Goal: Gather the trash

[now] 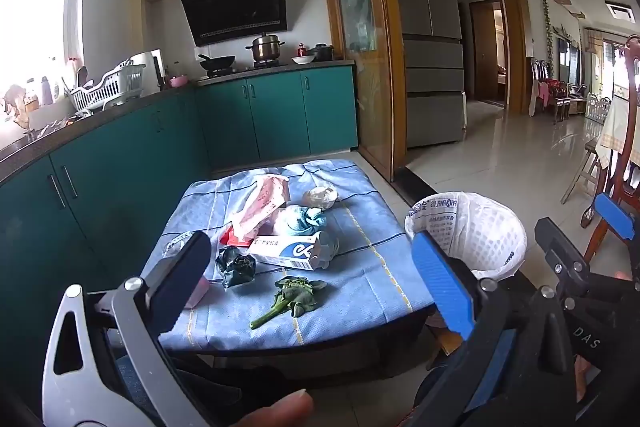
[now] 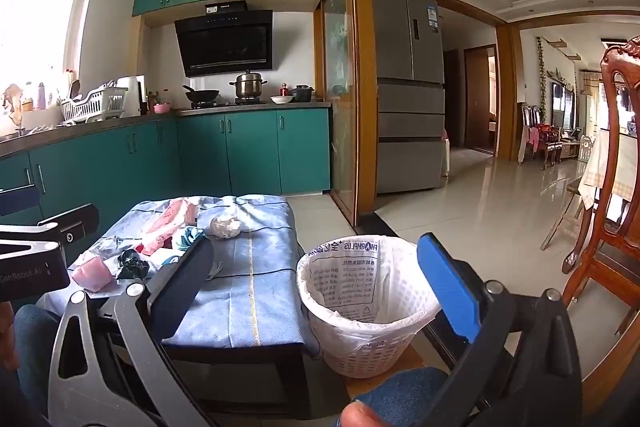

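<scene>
Both tongs gape, released: left tongs (image 1: 310, 269) hang over the greens (image 1: 292, 297) at six o'clock; right tongs (image 2: 316, 275) face the bin (image 2: 362, 311).

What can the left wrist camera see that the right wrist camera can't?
Only the left wrist view shows the green leafy vegetable stalk and the whole white-and-blue cardboard box on the blue checked cloth. Only the right wrist view shows inside the white plastic basket lined with a printed bag, which looks empty. Both show the crumpled dark green wrapper, the pink plastic bag and open tongs.
</scene>
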Motion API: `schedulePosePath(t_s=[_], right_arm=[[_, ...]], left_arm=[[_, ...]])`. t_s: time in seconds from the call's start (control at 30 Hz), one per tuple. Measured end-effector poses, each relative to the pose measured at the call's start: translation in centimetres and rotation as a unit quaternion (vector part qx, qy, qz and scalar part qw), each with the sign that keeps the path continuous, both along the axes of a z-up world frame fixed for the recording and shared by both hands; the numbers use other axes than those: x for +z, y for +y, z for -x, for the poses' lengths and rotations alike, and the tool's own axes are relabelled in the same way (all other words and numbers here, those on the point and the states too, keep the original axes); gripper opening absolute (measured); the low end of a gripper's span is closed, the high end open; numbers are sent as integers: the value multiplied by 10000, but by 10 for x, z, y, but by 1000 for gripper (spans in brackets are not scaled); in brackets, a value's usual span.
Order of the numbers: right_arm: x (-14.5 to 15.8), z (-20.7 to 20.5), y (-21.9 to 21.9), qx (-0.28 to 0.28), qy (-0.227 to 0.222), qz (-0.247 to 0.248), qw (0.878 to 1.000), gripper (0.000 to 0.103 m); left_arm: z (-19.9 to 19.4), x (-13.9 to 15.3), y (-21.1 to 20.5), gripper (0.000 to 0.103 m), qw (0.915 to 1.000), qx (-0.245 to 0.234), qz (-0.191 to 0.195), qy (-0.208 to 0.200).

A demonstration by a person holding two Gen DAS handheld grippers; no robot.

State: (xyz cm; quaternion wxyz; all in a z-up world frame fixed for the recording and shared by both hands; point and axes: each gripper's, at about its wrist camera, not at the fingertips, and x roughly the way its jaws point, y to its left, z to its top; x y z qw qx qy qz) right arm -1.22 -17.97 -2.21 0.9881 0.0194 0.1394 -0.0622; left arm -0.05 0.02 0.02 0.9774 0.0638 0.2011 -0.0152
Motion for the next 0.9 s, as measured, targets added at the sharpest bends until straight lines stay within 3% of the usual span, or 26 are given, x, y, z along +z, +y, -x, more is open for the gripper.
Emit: schedulePosePath(t_s=[0.9], right_arm=[[3,9,11,89,-116,59,9999,100]], left_arm=[[7,7,12,100,9999,55,65,-58]])
